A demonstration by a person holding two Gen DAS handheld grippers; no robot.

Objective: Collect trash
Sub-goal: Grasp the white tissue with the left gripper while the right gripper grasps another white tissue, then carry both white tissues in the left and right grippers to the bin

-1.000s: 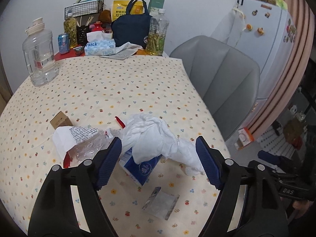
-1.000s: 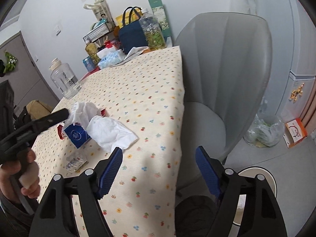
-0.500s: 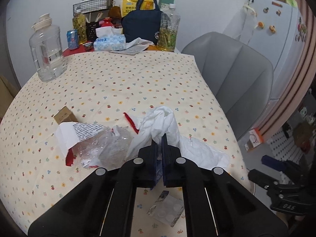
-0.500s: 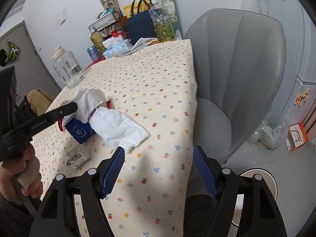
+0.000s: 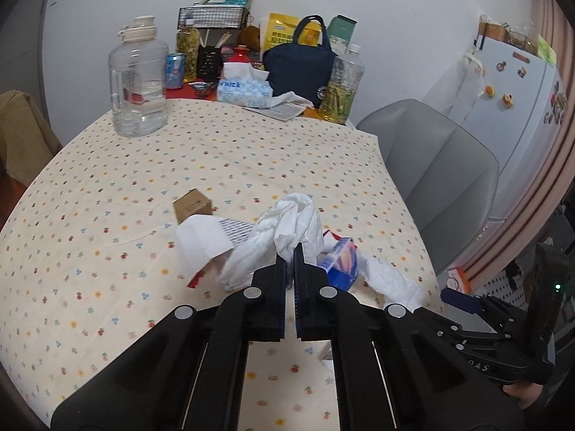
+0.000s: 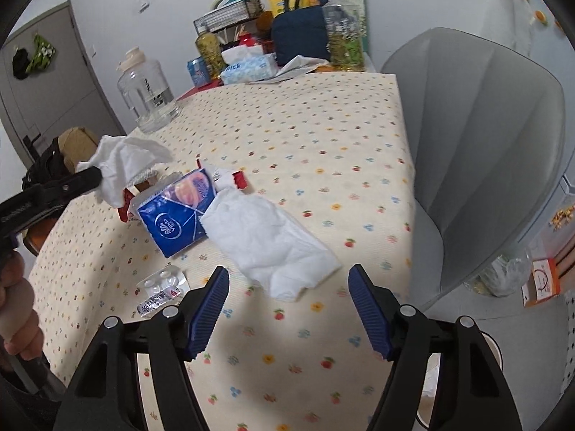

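The left gripper is clamped on a crumpled white tissue, pinched at its bunched middle so the loose folds hang clear of the table. In the right wrist view the tissue is raised above the litter near the table's left edge. The right gripper has nothing between its jaws, which are closing; it faces a flat white tissue lying toward the near right edge, likely next. A blue tissue packet and a blister pack remain on the cloth.
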